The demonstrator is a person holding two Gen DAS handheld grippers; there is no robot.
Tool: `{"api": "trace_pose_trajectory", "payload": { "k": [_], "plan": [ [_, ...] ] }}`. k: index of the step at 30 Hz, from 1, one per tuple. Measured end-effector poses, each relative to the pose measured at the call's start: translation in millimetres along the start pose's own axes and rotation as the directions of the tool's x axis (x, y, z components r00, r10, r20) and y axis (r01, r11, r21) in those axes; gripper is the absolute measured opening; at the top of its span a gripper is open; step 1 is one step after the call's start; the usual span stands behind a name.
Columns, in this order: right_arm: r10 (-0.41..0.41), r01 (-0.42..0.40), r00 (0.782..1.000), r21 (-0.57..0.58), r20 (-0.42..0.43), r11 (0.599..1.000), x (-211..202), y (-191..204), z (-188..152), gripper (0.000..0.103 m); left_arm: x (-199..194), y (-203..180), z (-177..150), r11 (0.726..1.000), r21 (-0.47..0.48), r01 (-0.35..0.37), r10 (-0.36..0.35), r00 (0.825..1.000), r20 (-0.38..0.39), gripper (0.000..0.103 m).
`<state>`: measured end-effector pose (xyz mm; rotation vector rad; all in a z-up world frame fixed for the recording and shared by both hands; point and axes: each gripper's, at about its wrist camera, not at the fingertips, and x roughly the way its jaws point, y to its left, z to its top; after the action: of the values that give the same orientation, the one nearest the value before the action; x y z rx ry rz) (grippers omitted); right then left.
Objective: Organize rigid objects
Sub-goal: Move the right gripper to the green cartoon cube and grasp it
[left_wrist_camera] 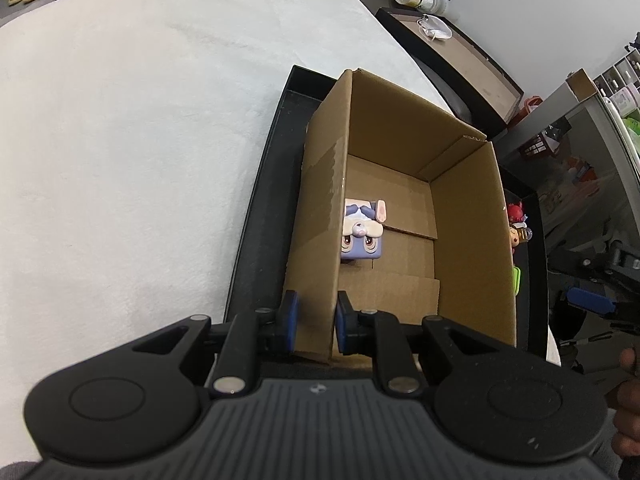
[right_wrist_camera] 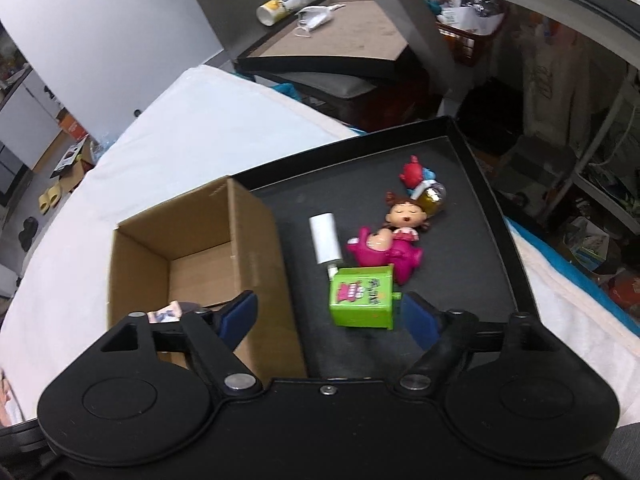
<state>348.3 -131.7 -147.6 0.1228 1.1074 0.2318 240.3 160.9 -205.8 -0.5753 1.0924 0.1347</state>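
An open cardboard box (left_wrist_camera: pixel 464 216) stands on a black tray (left_wrist_camera: pixel 260 216). A purple cube toy with a rabbit face (left_wrist_camera: pixel 362 234) lies inside it. My left gripper (left_wrist_camera: pixel 314 320) is shut on the box's near left wall. In the right wrist view the box (right_wrist_camera: pixel 192 240) is at the left of the tray (right_wrist_camera: pixel 492 216). My right gripper (right_wrist_camera: pixel 332 316) is open just above a green box toy (right_wrist_camera: pixel 362 298). Beyond it lie a white cylinder (right_wrist_camera: pixel 325 239), a pink figure (right_wrist_camera: pixel 386 250), a doll with brown hair (right_wrist_camera: pixel 406 214) and a red toy (right_wrist_camera: pixel 412 170).
The tray sits on a white cloth-covered surface (left_wrist_camera: pixel 140 140). A low brown table (right_wrist_camera: pixel 340 36) with a tipped can (right_wrist_camera: pixel 280 4) stands beyond. Shelves and clutter (right_wrist_camera: pixel 580 160) fill the right side. My right gripper shows at the edge of the left wrist view (left_wrist_camera: pixel 592 304).
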Motion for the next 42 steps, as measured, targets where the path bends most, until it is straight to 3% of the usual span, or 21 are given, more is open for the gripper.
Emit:
{"api": "trace_pose_trajectory", "payload": {
  "k": [3,8,25,27,31,42],
  "plan": [
    [-0.056,0.056,0.998,0.02,-0.009,0.998,12,-6,-1,0.082,0,0,0,1.0,0.004,-0.005,0.005,1.0,-0.001,0.018],
    [-0.082,0.083,0.996,0.032,-0.027,0.996,30,-11,-3,0.082,1,0,-2,1.0,0.009,-0.016,0.016,1.0,-0.014,0.018],
    [-0.094,0.094,0.992,-0.004,-0.081,0.996,73,-4,-5,0.085,5,-10,-3,0.997,0.04,-0.068,0.069,0.997,-0.022,0.018],
    [-0.09,0.088,0.993,-0.02,-0.075,0.996,74,-2,-3,0.079,5,-11,-4,0.997,0.042,-0.067,0.068,0.997,-0.022,0.018],
    [-0.042,0.042,0.993,-0.007,-0.112,0.999,76,1,3,0.05,5,-13,-5,0.994,0.058,-0.093,0.094,0.995,-0.014,0.017],
    [-0.062,0.063,0.992,0.012,-0.108,0.998,68,-9,6,0.049,4,-10,-5,0.996,0.033,-0.088,0.088,0.996,-0.014,0.017]
  ]
}}
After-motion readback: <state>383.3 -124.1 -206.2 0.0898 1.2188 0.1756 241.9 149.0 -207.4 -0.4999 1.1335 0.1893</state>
